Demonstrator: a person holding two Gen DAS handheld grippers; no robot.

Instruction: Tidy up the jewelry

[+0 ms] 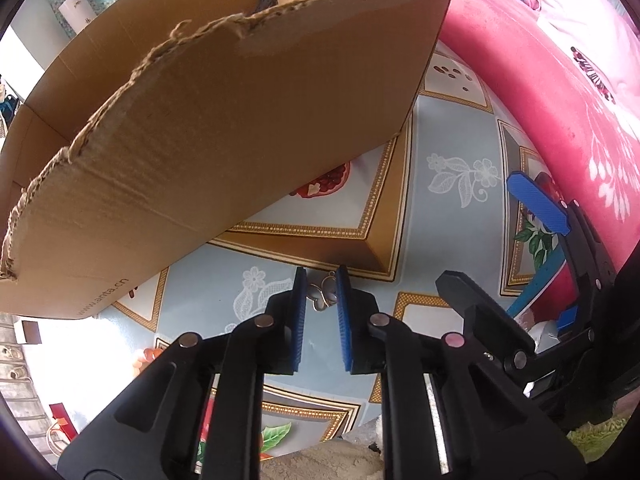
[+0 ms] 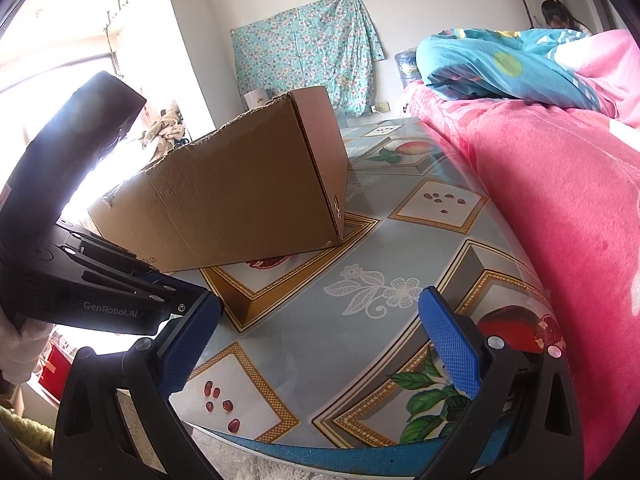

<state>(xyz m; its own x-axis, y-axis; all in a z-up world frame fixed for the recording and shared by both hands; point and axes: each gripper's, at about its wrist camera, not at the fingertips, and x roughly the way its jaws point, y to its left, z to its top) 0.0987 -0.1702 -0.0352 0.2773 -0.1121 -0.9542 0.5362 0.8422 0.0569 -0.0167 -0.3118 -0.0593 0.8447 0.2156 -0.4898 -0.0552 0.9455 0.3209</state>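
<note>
Near the table's (image 1: pixel 452 216) front edge, a silver butterfly pendant (image 1: pixel 322 295) lies between the left gripper's (image 1: pixel 322 300) slightly parted fingers, unpinched, beside the cardboard box (image 1: pixel 224 136); the right gripper (image 2: pixel 320 344) waits, fingers spread.

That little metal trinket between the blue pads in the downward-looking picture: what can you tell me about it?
The trinket looks like a small silvery pendant of rounded, petal-like loops, perhaps a butterfly or flower, with a tiny ring at its top. It seems to be thin metal. It lies on the patterned tablecloth, just below a gold printed border. The left gripper points down at it, its blue pads standing on either side; whether they touch it cannot be told, and part of it is hidden behind them.
</note>
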